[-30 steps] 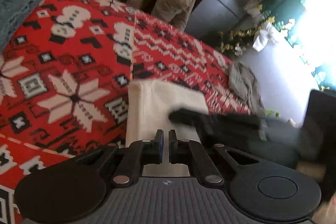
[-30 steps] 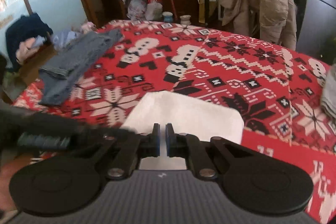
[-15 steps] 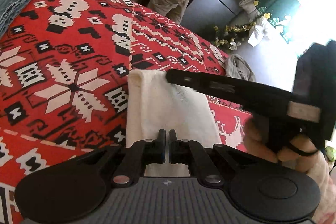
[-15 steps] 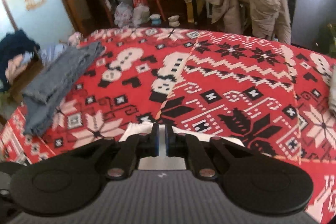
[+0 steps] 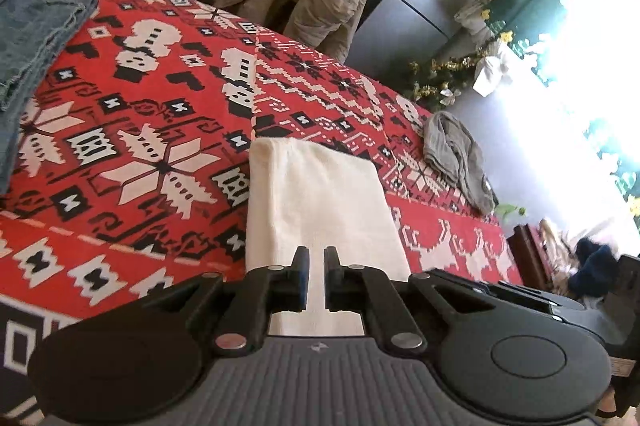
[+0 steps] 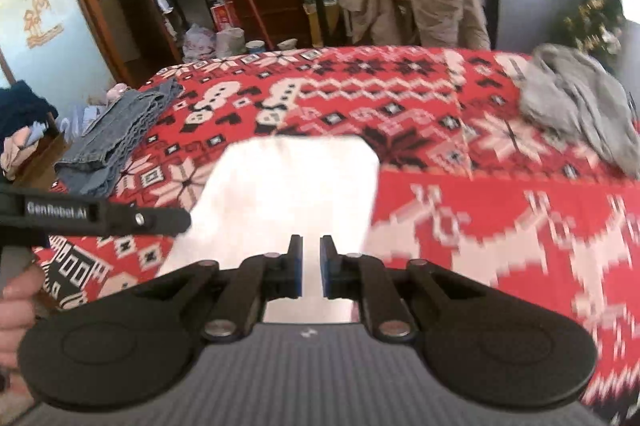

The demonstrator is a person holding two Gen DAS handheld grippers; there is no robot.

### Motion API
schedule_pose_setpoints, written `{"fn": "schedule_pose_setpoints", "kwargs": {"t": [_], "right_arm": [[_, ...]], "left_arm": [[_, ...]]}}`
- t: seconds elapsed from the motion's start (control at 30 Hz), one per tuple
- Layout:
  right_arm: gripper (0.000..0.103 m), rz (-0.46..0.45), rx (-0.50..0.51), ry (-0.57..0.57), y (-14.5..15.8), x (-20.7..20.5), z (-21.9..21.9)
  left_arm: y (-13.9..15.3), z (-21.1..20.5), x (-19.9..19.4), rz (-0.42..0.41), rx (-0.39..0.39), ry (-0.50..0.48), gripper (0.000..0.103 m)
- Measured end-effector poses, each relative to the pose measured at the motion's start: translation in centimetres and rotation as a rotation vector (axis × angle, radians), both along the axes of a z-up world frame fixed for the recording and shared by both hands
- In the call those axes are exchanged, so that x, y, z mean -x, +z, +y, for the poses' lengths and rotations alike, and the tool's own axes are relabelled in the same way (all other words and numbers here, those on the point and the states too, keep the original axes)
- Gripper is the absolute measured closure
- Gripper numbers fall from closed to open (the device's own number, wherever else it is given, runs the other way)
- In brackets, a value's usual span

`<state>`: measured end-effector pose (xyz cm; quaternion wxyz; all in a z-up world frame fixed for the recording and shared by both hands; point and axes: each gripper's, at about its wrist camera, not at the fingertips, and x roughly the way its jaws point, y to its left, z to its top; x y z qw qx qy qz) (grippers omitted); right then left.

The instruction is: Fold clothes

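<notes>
Cream cotton garment, folded into a flat rectangle, is seen on the red patterned bedspread, long axis running straight ahead of both tools. Left tool and right tool are each held slightly parted, gripping nothing, equally near.

bare red blanket around folded white cloth, jeans far left, grey garment far right
</notes>
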<state>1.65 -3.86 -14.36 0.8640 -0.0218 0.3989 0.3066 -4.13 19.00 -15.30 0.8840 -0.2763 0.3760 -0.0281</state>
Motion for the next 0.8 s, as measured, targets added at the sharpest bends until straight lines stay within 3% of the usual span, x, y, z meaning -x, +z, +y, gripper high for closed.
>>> {"fn": "schedule_pose_setpoints", "kwargs": {"t": [0.17, 0.23, 0.33, 0.47, 0.5, 0.6, 0.8], "right_arm": [[0.092, -0.008, 0.010, -0.055, -0.8, 2.9, -3.2], [0.092, -0.013, 0.022, -0.083, -1.1, 3.6, -4.4], [0.091, -0.006, 0.028, -0.102, -1.9, 4.4, -6.1], [0.090, -0.013, 0.027, -0.079, -3.1, 5.5, -7.3], [0.090, -0.017, 0.026, -0.071, -3.4, 5.8, -7.4], [0.090, -0.025, 0.013, -0.058, -4.1, 5.6, -7.1], [0.090, -0.032, -0.055, -0.026, -4.8, 3.9, -5.3]], "left_arm": [[0.0, -1.9, 1.6, 0.009, -0.043, -0.053, 0.096], [-0.2, -2.6, 2.0, 0.008, -0.050, -0.074, 0.077], [-0.3, -3.7, 2.8, -0.021, -0.053, -0.084, 0.060], [-0.5, -5.8, 2.5, -0.017, -0.098, -0.128, 0.058], [-0.7, -6.3, 2.2, -0.013, -0.105, -0.142, 0.063], [-1.3, -7.4, 1.2, -0.004, -0.113, -0.173, 0.101], [-1.8, -8.4, 0.8, -0.005, -0.106, -0.182, 0.101]]}}
